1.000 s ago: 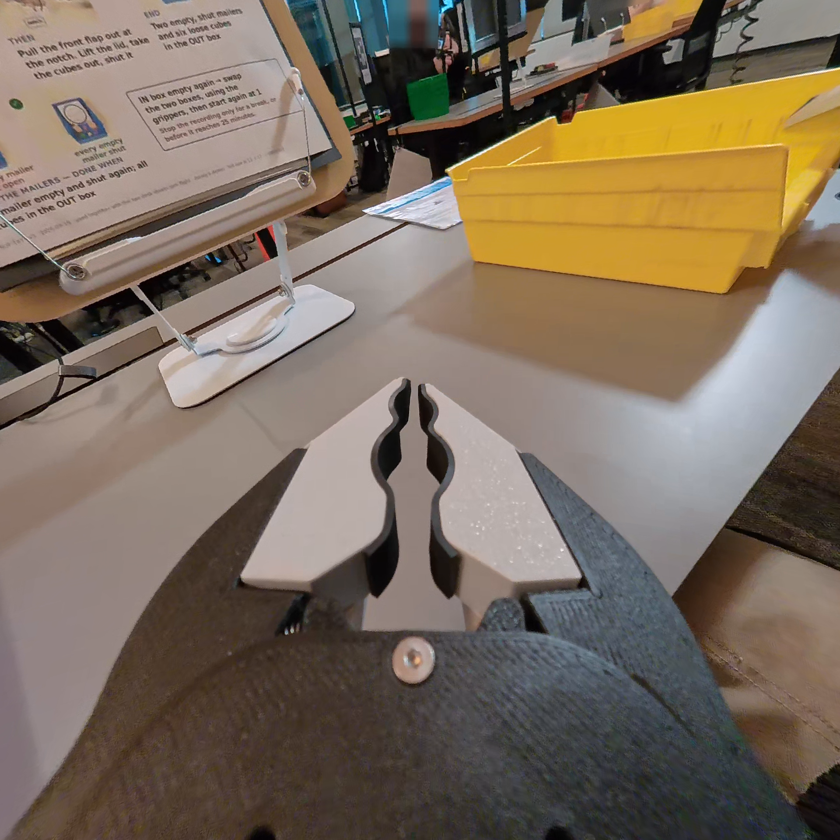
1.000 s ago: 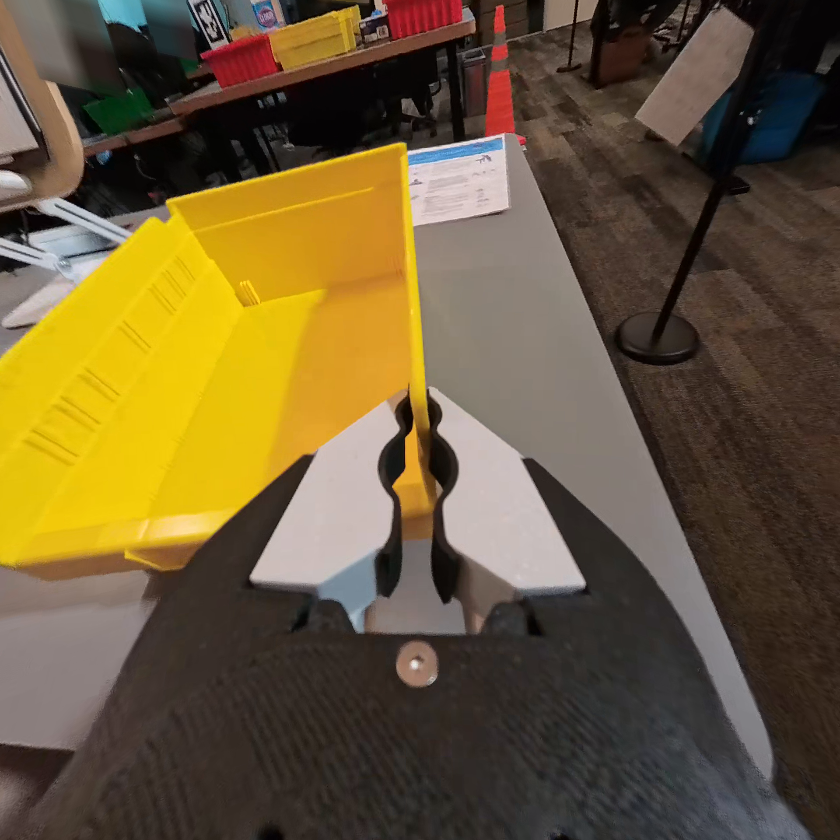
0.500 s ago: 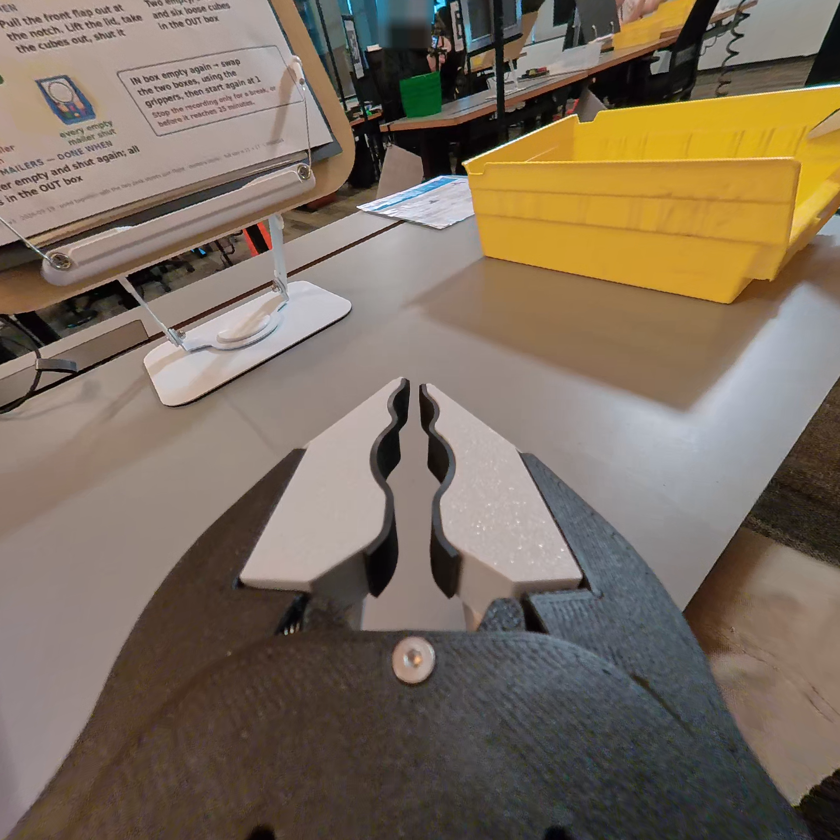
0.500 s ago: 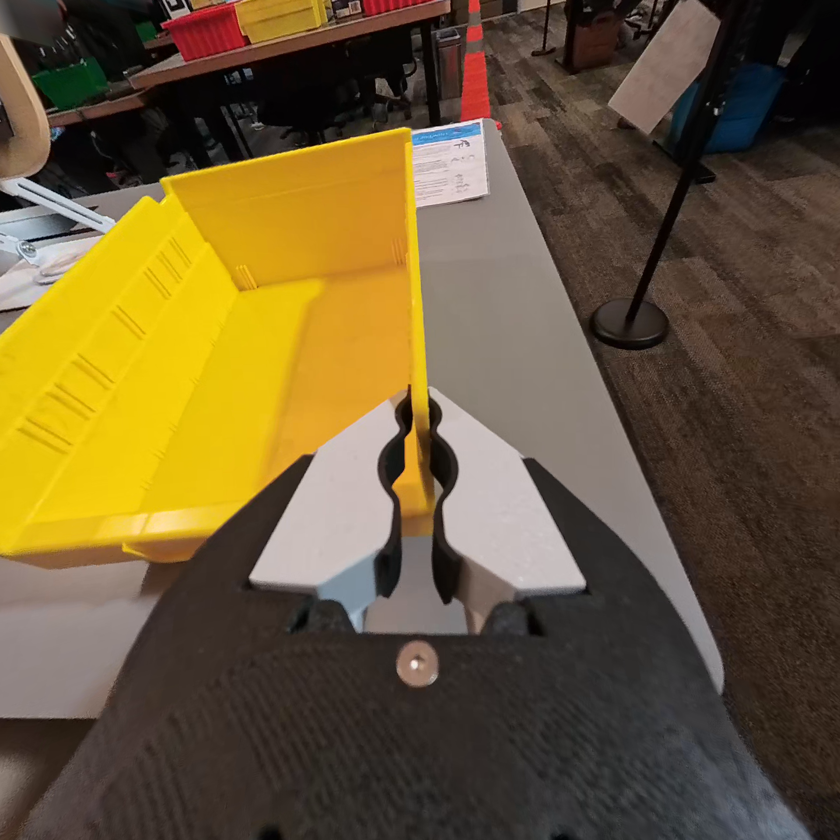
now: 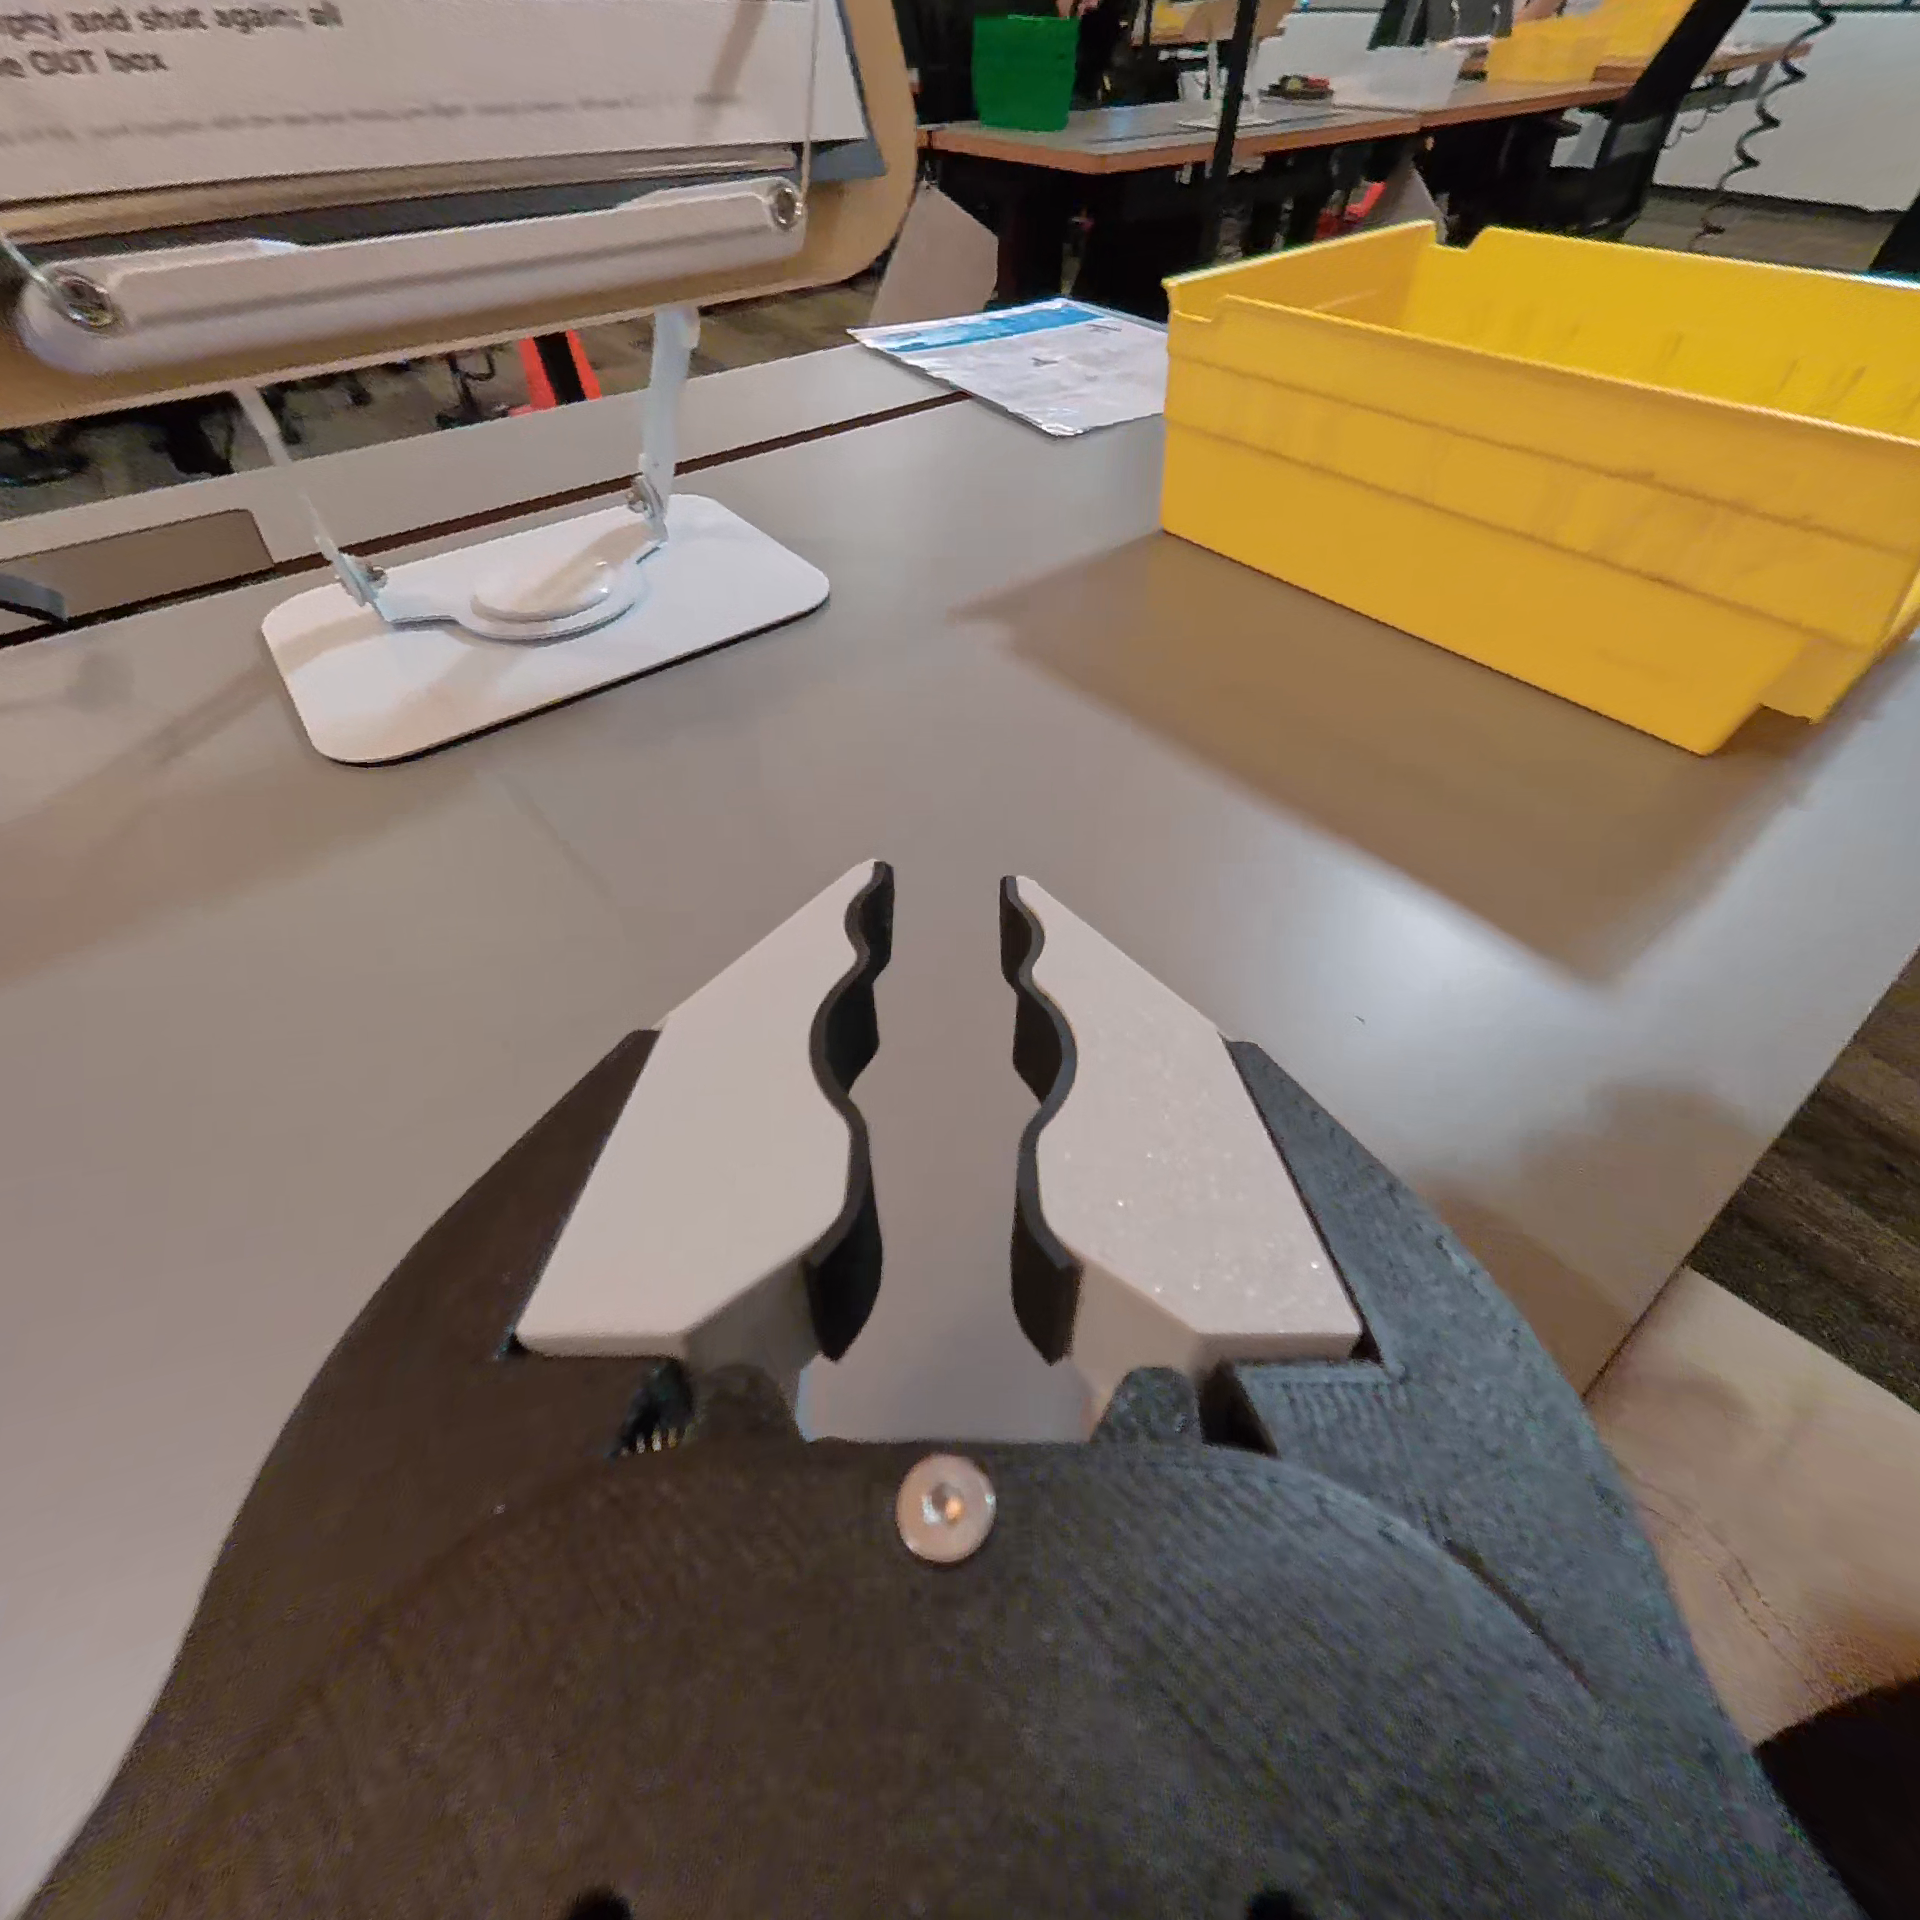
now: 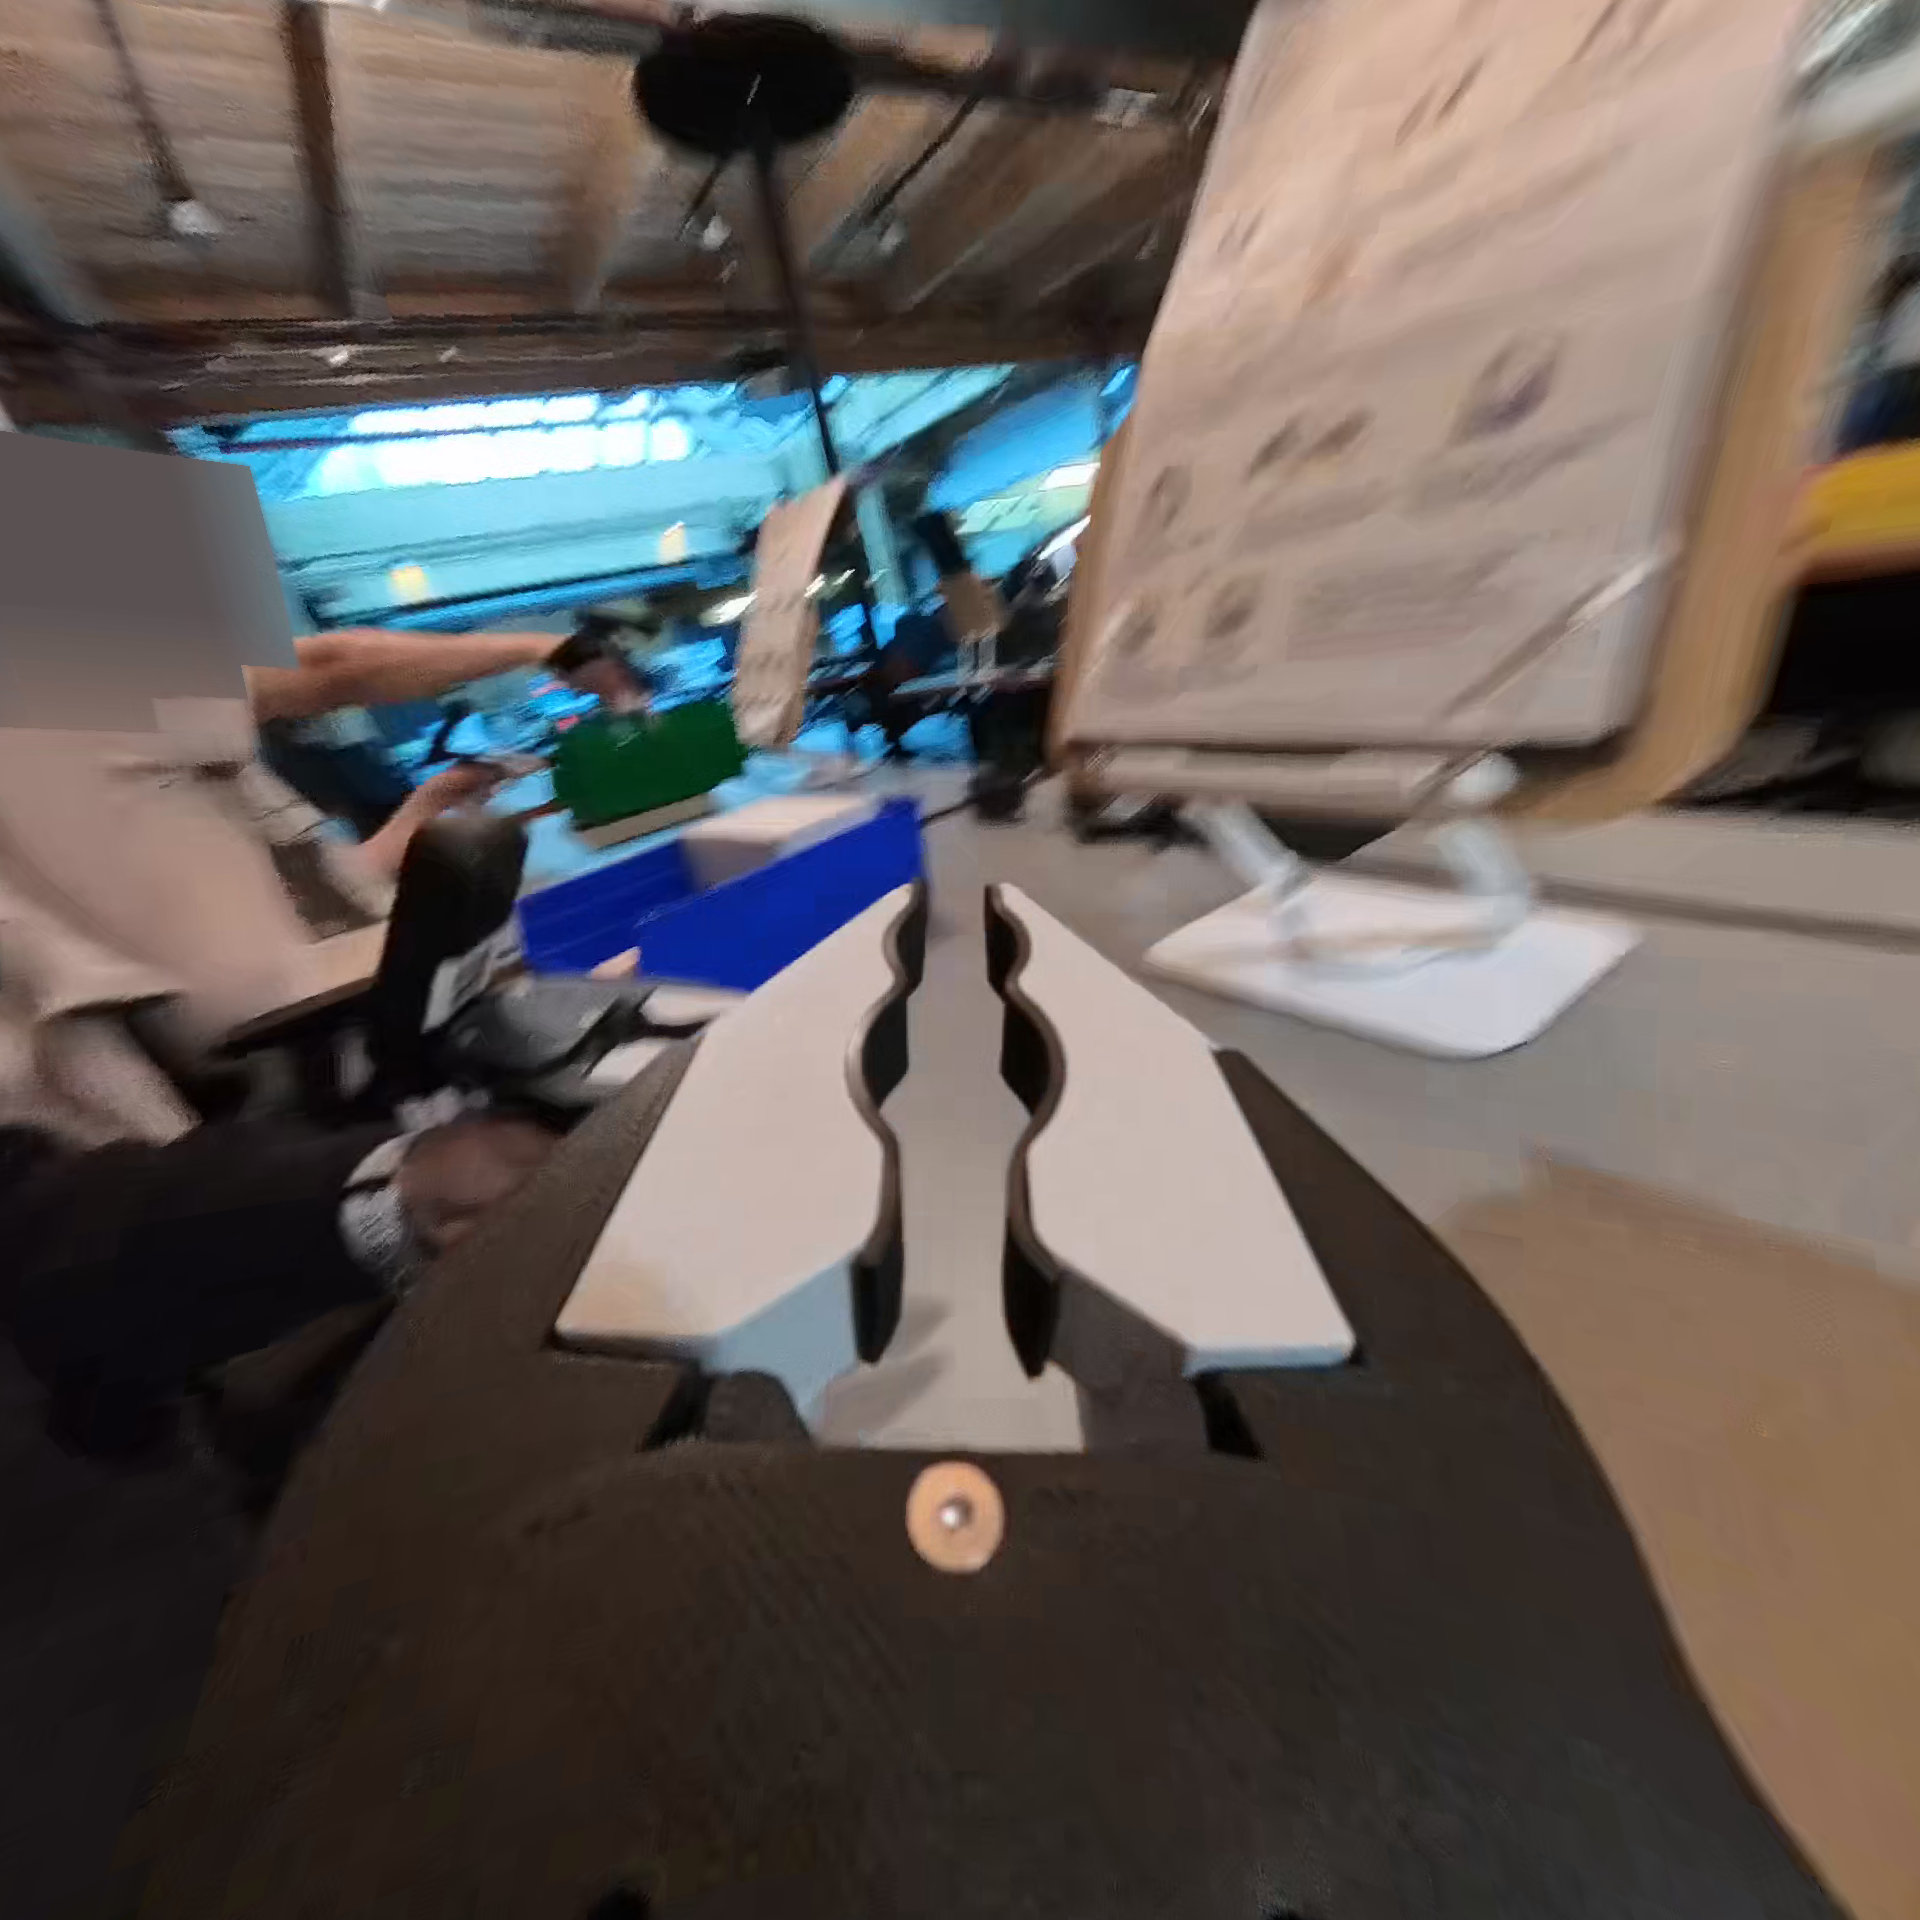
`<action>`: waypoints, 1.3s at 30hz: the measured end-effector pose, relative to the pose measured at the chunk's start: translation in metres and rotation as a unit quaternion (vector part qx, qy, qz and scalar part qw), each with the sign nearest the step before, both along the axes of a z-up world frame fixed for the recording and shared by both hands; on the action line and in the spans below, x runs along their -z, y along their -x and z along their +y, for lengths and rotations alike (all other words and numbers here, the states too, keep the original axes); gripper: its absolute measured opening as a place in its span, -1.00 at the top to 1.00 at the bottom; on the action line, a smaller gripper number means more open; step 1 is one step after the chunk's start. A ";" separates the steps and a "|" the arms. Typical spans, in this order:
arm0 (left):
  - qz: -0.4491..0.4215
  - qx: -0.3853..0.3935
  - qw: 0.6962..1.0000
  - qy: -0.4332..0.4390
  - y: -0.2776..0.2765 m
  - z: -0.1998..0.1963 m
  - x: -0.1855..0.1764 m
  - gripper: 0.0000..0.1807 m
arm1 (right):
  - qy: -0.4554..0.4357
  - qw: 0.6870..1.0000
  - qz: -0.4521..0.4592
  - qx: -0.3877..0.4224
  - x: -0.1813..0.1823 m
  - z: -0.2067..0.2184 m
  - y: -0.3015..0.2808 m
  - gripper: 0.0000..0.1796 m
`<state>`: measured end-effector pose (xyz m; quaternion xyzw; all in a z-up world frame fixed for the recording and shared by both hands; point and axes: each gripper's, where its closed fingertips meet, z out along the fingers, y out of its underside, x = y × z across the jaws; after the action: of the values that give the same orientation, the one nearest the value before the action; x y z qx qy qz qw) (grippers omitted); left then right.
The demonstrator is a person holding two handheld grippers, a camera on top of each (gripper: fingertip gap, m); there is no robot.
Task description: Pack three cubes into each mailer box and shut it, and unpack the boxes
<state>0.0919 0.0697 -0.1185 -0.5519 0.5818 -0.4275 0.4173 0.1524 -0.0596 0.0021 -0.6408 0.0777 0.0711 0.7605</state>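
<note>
We note a grey bench point(image 5: 1195, 852), dark patterned carpet point(image 5: 1829, 1174) at right, and further desks point(image 5: 1164, 130) with a green bin point(image 5: 1023, 68) behind.

The right gripper point(image 6: 954, 902) has released the bin point(image 5: 1558, 447) wall; its jaws now stand slightly apart and empty, and it has swung left toward the document stand point(image 6: 1392, 977) and a blue bin point(image 6: 769, 914). The left gripper point(image 5: 943, 883) jaws have parted from near-closed. The bin now rests flat on the table point(image 5: 1143, 790).
</note>
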 end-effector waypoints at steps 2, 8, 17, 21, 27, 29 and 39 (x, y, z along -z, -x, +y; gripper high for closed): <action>-0.002 -0.011 1.000 0.000 0.000 0.007 -0.001 0.74 | 0.047 0.997 0.037 -0.054 0.039 0.031 0.027 0.88; -0.005 -0.070 0.997 -0.039 0.006 0.045 -0.005 0.53 | 0.116 0.992 -0.043 -0.031 0.063 0.035 0.028 0.86; -0.023 -0.233 0.968 -0.093 0.058 0.133 -0.022 0.57 | 0.173 0.978 -0.083 -0.086 0.086 0.074 0.046 0.87; -0.099 -0.356 0.909 -0.193 0.113 0.183 -0.062 0.64 | 0.179 0.972 -0.092 -0.125 0.090 0.093 0.060 0.89; 0.025 -0.392 0.914 -0.102 0.148 0.231 -0.006 0.58 | 0.170 0.970 -0.083 -0.150 0.089 0.111 0.064 0.89; 0.051 -0.386 0.919 -0.059 0.152 0.233 0.010 0.97 | 0.167 0.971 -0.078 -0.155 0.088 0.115 0.064 0.89; 0.060 -0.396 0.916 0.023 0.206 0.227 0.009 1.00 | 0.185 0.963 -0.088 -0.175 0.096 0.128 0.073 0.89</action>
<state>-0.1139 0.2965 -0.1279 -0.7714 0.3291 -0.2066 0.5040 0.0799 0.0679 -0.0943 -0.7776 -0.0905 0.1307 0.6083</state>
